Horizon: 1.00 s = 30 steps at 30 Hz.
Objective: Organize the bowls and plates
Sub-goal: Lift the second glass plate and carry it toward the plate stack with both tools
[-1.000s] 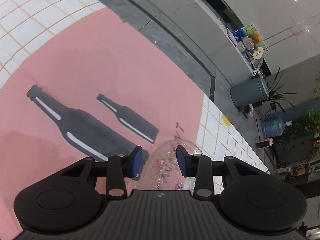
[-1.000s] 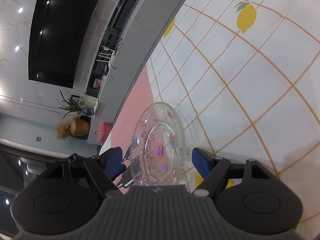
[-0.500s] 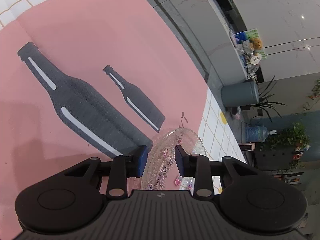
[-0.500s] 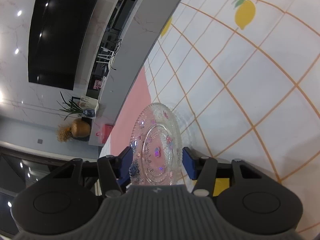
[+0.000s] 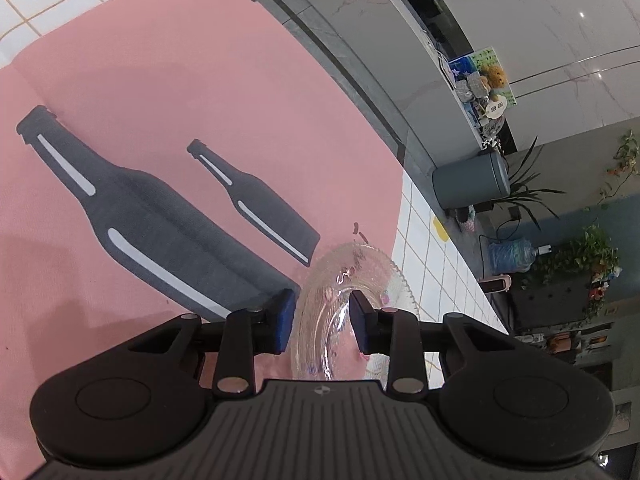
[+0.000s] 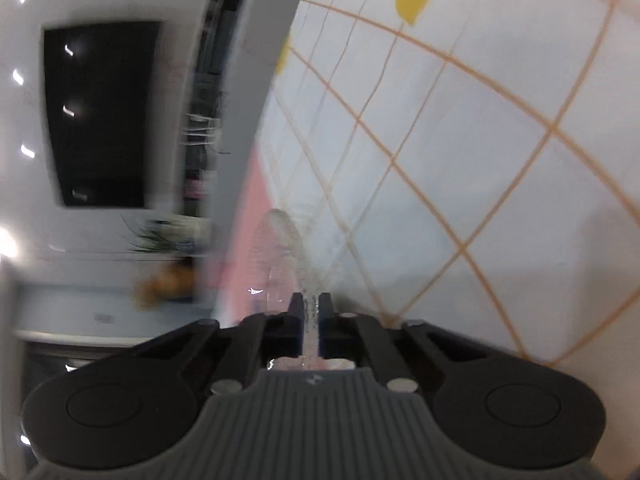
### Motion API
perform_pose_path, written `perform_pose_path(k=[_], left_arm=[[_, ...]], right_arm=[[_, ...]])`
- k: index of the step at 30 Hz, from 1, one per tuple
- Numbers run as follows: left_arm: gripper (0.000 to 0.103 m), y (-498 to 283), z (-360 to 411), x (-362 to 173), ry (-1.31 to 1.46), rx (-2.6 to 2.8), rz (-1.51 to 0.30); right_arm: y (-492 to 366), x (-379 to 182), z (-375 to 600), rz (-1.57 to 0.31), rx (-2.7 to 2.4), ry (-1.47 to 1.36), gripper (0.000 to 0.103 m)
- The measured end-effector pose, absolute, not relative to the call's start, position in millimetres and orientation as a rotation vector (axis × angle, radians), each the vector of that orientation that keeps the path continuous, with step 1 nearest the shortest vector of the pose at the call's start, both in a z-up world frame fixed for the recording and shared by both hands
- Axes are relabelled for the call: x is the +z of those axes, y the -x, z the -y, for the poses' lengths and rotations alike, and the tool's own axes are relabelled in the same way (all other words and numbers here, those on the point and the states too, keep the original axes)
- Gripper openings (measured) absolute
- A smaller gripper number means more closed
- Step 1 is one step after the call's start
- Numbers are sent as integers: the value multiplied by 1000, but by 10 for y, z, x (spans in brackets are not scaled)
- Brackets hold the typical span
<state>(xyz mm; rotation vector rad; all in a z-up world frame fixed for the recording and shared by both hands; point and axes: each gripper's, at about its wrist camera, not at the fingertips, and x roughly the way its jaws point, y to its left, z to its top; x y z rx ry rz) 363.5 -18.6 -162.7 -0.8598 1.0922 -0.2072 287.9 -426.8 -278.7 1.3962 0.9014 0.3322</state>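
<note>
A clear glass plate (image 5: 352,280) with small pink and purple flowers lies on the pink cloth near its border with the white tiles. My left gripper (image 5: 322,318) is open, its blue pads on either side of the plate's near rim. In the blurred right wrist view a second clear glass plate (image 6: 280,256) stands on edge, and my right gripper (image 6: 310,310) is shut on its near rim.
The tablecloth (image 5: 160,92) is pink with two printed black bottles (image 5: 256,204); its white part (image 6: 460,140) has an orange grid and yellow lemons. The grey table edge (image 5: 344,64) runs behind. Beyond it are a bin (image 5: 472,180) and plants.
My right gripper has closed on its plate's rim, and the plate now shows edge-on. My left gripper's jaws have narrowed around the other plate's rim.
</note>
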Motion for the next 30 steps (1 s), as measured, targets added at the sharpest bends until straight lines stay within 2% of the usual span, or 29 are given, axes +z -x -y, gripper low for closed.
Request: perform_pose_path(k=[13,14,15,19,22,24,28,29,30], left_arm=[[38,-3531,-17,-1930,1100,-266,-1041],[36,-3525,-26,-1942,1105,-263,-1039],[21,-3517,-32,-1948,1106,-240,-1045],[18,-3457,-51,-2014,1190,-186,-1055],[13,-3431,23,-1920,1139,-159,-1040],[13,-3415,54,-1856,1116,-137,-1038],[11,-3384,77,-1860,1153,-140,-1026],[11,-3380,94,-1853,1139,-152,-1025],[11,-3371,109,-1844,1124,-158,-1021]], right_arm=[[-2816,-2799,4110,-867,330,-1430,3],[-2798,-2813,4117,-860,333,-1443,4],[-2760,-2833,4136,-854,334,-1454,4],[-2725,-2841,4151,-846,327,-1480,5],[-2688,-2858,4169,-825,321,-1507,7],[-2677,-2853,4180,-817,354,-1505,12],[-2653,-2848,4222,-780,473,-1560,47],[-2625,-2855,4230,-758,457,-1602,52],[-2594,-2867,4241,-744,429,-1636,52]])
